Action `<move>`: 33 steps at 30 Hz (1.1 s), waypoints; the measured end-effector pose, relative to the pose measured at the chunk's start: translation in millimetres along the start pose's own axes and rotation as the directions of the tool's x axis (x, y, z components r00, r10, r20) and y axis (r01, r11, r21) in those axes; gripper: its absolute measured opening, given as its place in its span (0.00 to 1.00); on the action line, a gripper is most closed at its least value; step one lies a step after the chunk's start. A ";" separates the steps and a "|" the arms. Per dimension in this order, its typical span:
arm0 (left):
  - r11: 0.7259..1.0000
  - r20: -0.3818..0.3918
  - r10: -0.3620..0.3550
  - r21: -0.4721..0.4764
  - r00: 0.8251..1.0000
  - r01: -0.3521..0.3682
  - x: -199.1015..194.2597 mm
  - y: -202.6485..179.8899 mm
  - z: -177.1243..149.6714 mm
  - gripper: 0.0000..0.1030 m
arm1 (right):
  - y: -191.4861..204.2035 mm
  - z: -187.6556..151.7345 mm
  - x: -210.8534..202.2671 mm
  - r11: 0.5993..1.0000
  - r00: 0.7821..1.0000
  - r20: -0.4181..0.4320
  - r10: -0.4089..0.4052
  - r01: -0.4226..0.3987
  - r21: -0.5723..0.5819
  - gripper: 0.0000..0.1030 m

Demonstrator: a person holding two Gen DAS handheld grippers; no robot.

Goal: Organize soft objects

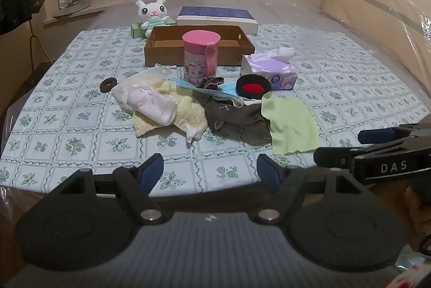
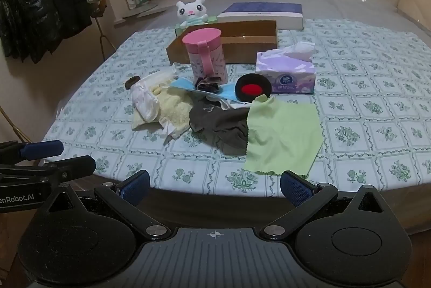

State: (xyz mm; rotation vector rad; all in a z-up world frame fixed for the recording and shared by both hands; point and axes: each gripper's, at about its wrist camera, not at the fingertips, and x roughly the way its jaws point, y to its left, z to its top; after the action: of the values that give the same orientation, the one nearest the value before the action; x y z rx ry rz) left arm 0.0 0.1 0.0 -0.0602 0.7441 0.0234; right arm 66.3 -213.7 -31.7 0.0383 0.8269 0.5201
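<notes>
Left wrist view: my left gripper [image 1: 210,170] has its fingers spread wide, nothing between them, hanging over the near edge of the desk [image 1: 80,88]. The soft pile sits dead ahead, well apart from the fingers: cream towel [image 1: 186,112] with a white wrapped pad [image 1: 155,106] on top, grey garment [image 1: 237,118], green cloth [image 1: 292,123], blue face mask [image 1: 204,92]. The pile's long axis runs left-right across the view. The open cardboard box [image 1: 199,50] stands behind it, past the pink cup [image 1: 200,56]. The right gripper [image 1: 377,145] pokes in from the right, marked "DAS"

Right wrist view: right gripper [image 2: 215,187] fingers are also fully apart and empty. The green cloth lies just ahead, its near corner close to the right-hand finger; I judge this arm nearer to it, the left arm nearer to the towel. "enRobot.AI" reads on the left gripper at the frame edge. The tissue box [image 2: 287,72] print is too small to read; plush toy [image 2: 191,11] sits behind the box
</notes>
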 end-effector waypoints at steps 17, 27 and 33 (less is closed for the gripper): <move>1.000 0.005 0.000 0.001 1.000 0.000 0.1 -0.2 0.1 0.72 | 1.8 1.7 -1.9 1.000 1.000 0.003 0.002 -0.002 -0.002 1.00; 1.000 0.008 -0.001 0.000 1.000 0.001 -0.1 -0.1 -0.1 0.72 | 1.6 2.6 -2.5 1.000 1.000 0.005 0.002 -0.002 0.000 1.00; 1.000 0.009 -0.002 0.000 1.000 0.002 -0.2 0.0 -0.1 0.72 | 1.6 3.0 -2.1 1.000 1.000 0.006 0.002 -0.002 -0.001 1.00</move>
State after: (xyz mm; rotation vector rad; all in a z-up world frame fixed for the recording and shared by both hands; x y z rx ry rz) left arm -0.2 0.0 0.0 -0.0603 0.7353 0.0219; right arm 66.6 -212.7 -27.9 0.0399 0.8209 0.5222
